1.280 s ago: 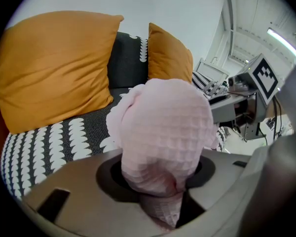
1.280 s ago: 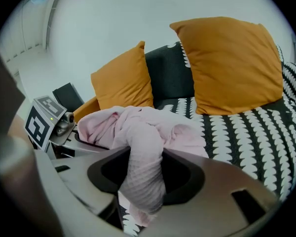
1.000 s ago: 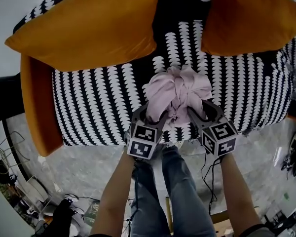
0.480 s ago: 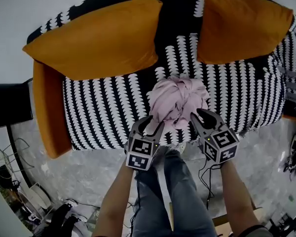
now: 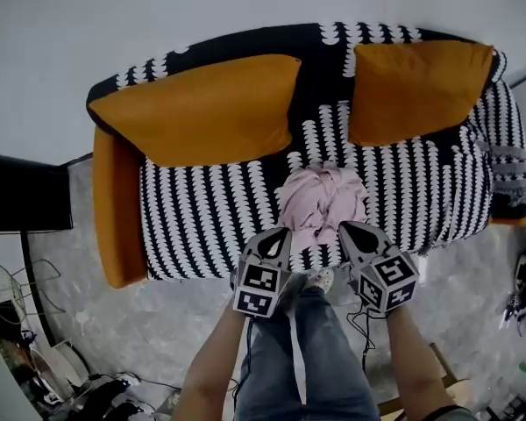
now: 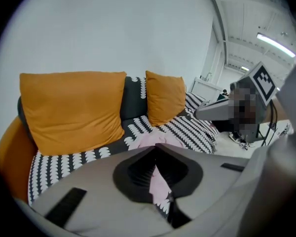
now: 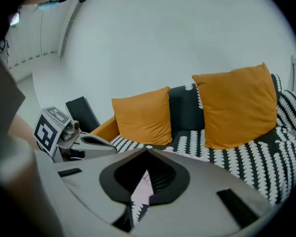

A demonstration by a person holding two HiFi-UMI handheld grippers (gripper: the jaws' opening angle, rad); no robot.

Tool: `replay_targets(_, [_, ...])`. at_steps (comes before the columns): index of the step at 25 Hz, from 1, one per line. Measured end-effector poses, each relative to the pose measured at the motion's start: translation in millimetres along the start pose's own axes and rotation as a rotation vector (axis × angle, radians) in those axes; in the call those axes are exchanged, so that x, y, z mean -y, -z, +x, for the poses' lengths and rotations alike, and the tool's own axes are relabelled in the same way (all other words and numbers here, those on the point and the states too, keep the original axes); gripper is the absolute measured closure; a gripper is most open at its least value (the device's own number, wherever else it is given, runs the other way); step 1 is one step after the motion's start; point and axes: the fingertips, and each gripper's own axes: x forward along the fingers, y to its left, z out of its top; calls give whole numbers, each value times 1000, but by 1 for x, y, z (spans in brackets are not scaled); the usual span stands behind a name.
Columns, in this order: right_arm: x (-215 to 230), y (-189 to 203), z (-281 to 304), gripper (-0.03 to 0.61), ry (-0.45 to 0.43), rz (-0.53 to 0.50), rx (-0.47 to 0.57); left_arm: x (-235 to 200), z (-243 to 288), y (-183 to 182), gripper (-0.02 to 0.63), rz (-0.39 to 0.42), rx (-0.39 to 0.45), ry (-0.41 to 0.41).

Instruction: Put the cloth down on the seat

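Observation:
The pink cloth (image 5: 323, 202) lies crumpled in a heap on the black-and-white patterned seat (image 5: 210, 226) of the sofa, near its front edge. My left gripper (image 5: 279, 235) is just in front of the cloth's left side and my right gripper (image 5: 351, 230) just in front of its right side. Both are lifted off it, their jaws have just closed, and both are shut with nothing held. In the left gripper view the cloth (image 6: 148, 140) shows beyond the meeting tips (image 6: 157, 147). In the right gripper view a strip of the cloth (image 7: 144, 189) shows through the slit behind the tips (image 7: 148, 152).
A large orange cushion (image 5: 197, 112) and a smaller one (image 5: 416, 90) lean on the sofa back. An orange armrest (image 5: 118, 209) closes the left end. The person's legs (image 5: 307, 358) stand before the sofa on a grey floor, with cables and clutter (image 5: 35, 358) at lower left.
Both grippers have let go of the cloth, drawn back and up from it, and their jaws have gone from open to shut. The cloth stays on the seat.

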Motion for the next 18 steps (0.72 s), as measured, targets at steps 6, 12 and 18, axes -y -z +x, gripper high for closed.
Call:
replay_targets(6, [-38,-45,-30,575,25,-20,74,10,-44,-43,581,47,61,58])
replay_targets(12, [-81,-80,-75,572,63,-35,141,32,-98,-87,581,105,149,120])
replay_targets(18, [-126,-112,-121,569,98,-47,243,57,-153,-130,581,153,245,186])
